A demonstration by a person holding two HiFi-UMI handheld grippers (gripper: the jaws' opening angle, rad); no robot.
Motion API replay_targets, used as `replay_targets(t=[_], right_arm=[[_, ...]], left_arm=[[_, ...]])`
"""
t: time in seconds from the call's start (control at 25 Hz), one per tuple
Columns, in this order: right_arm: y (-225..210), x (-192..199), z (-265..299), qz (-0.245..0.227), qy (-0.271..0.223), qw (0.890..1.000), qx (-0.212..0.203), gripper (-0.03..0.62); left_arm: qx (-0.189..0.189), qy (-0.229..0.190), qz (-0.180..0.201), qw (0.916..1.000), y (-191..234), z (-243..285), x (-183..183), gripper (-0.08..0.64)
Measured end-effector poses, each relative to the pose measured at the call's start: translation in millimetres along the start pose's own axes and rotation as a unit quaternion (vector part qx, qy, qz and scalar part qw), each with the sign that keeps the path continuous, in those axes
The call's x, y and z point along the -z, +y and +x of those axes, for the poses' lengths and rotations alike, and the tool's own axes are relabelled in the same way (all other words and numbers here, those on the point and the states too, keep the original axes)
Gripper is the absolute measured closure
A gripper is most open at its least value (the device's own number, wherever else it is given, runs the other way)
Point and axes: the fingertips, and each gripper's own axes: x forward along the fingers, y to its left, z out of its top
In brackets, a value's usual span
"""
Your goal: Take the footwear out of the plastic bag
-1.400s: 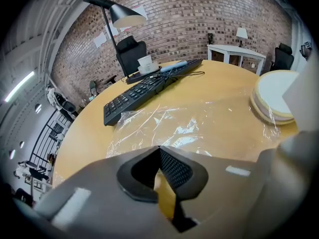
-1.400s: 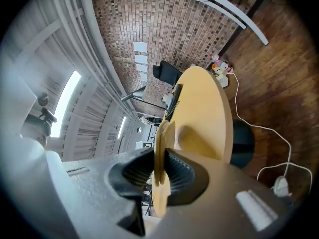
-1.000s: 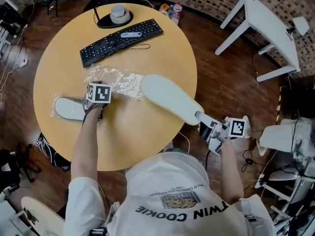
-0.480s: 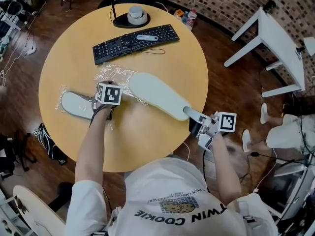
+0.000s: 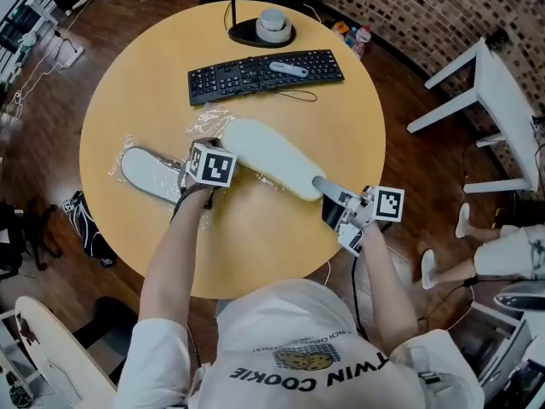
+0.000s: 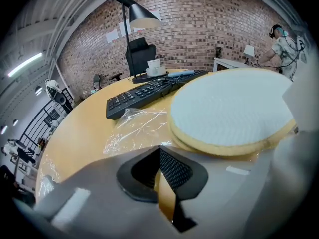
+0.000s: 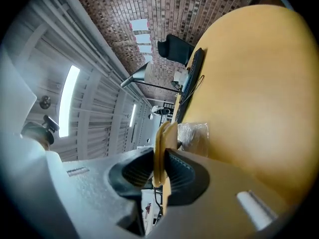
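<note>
right claw (image 7: 160,163) is pinching the heel of the pale flat foam slipper (image 5: 268,156), carrying it from the 4 o'clock rim in over the round wooden desk (image 5: 255,245) | left claw (image 6: 162,185) is pressing together on the clear plastic bag (image 5: 207,124) at 9 o'clock, second pale slipper (image 5: 149,173) lying inside | one is lying free, one is waiting

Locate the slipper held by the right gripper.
Head view, table centre: slipper below keyboard, right of left gripper, near end in right gripper's fingers.
</note>
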Motion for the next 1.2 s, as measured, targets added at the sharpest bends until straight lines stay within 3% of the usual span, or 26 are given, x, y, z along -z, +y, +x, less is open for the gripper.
replay_targets(t=[0.48,1.0,1.08,1.2], right_arm=[[-25,-25,74,0.017,0.015,1.0,-0.01,0.523],[-39,-14,84,0.024,0.029,0.999,0.039,0.52],[-42,-11,83,0.021,0.029,0.998,0.059,0.52],[-52,-2,78,0.012,0.034,0.991,0.131,0.511]], left_arm=[[-0.003,-0.013,-0.001,0.9999,4,6,0,0.566],[0.007,-0.016,0.045,0.9988,-1,-14,11,0.56],[0.006,-0.031,0.038,0.9988,0,-24,9,0.56],[0.005,-0.064,0.027,0.9976,0,-42,-3,0.558]])
